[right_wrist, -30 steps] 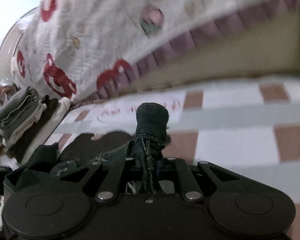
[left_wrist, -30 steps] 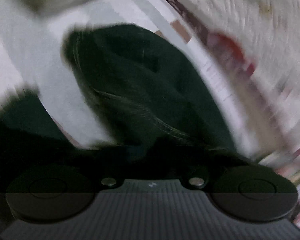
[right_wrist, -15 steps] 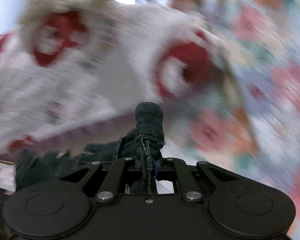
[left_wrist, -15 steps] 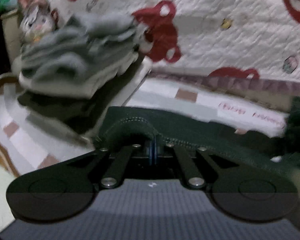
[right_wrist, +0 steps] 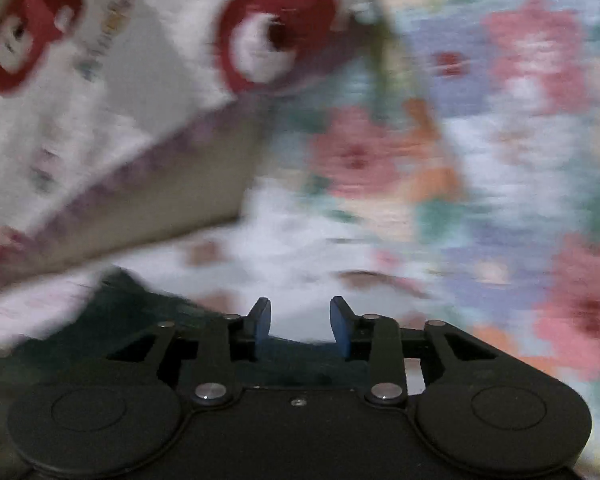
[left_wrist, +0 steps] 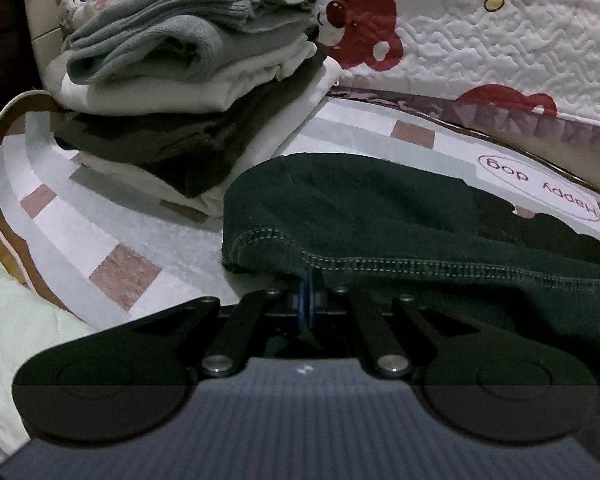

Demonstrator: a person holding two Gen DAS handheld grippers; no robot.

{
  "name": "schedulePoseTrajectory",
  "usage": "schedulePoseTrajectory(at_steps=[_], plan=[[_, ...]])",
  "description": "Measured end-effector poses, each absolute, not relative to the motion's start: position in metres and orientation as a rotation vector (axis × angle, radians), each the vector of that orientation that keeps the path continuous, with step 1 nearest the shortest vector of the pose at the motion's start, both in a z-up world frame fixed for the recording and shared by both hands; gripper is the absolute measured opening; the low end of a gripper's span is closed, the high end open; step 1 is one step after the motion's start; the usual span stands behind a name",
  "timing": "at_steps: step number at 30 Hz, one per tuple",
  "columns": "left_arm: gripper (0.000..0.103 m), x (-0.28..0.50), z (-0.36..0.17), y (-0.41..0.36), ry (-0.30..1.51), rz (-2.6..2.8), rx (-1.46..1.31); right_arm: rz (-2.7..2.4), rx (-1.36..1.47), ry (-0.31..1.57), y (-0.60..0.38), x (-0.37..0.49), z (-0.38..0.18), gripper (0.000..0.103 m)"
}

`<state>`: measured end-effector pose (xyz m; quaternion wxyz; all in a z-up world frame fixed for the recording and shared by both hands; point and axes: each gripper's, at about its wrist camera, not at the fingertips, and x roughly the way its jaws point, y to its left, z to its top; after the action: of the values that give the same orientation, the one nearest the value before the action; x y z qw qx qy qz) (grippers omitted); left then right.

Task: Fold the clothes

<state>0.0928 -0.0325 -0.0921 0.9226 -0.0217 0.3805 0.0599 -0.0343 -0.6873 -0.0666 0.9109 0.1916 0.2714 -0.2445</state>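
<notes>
We keep the left tongs (left_wrist: 308, 304) clamped on the hem of the dark garment (left_wrist: 380, 216), mid-frame on the checked mat (left_wrist: 112, 252), to anchor the fold; our right tongs (right_wrist: 300, 322) have just been opening, nothing between them.

Two low, close wrist views over the checked mat (left_wrist: 148, 236), both sharing the bear-print quilt (left_wrist: 500, 40).

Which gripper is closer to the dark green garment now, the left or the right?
Left. The left gripper is shut on the hem of the dark green garment. The right gripper has just opened, nothing between its pads, with the garment just beneath it.
</notes>
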Motion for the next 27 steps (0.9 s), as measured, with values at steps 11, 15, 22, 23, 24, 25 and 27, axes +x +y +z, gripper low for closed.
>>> schedulePoseTrajectory(at_steps=[11, 15, 22, 23, 24, 25, 27], plan=[[0.002, 0.088, -0.077, -0.018, 0.714, 0.085, -0.063, -0.015, 0.632, 1.097, -0.615, 0.203, -0.081, 0.046], [0.002, 0.09, -0.084, 0.004, 0.707, -0.022, -0.151, -0.185, 0.467, 1.214, -0.6, 0.255, -0.103, 0.047], [0.005, 0.127, -0.095, 0.049, 0.779, -0.257, -0.379, -0.255, 0.423, 1.221, -0.603, 0.254, -0.104, 0.057], [0.005, 0.128, -0.1, 0.051, 0.792, -0.269, -0.397, -0.234, 0.454, 1.222, -0.605, 0.253, -0.105, 0.06], [0.005, 0.129, -0.105, 0.054, 0.804, -0.276, -0.415, -0.218, 0.49, 1.23, -0.606, 0.252, -0.106, 0.062], [0.007, 0.13, -0.111, 0.056, 0.816, -0.278, -0.434, -0.208, 0.525, 1.241, -0.606, 0.251, -0.109, 0.063], [0.011, 0.132, -0.121, 0.06, 0.828, -0.294, -0.473, -0.211, 0.558, 1.257, -0.598, 0.25, -0.114, 0.063]])
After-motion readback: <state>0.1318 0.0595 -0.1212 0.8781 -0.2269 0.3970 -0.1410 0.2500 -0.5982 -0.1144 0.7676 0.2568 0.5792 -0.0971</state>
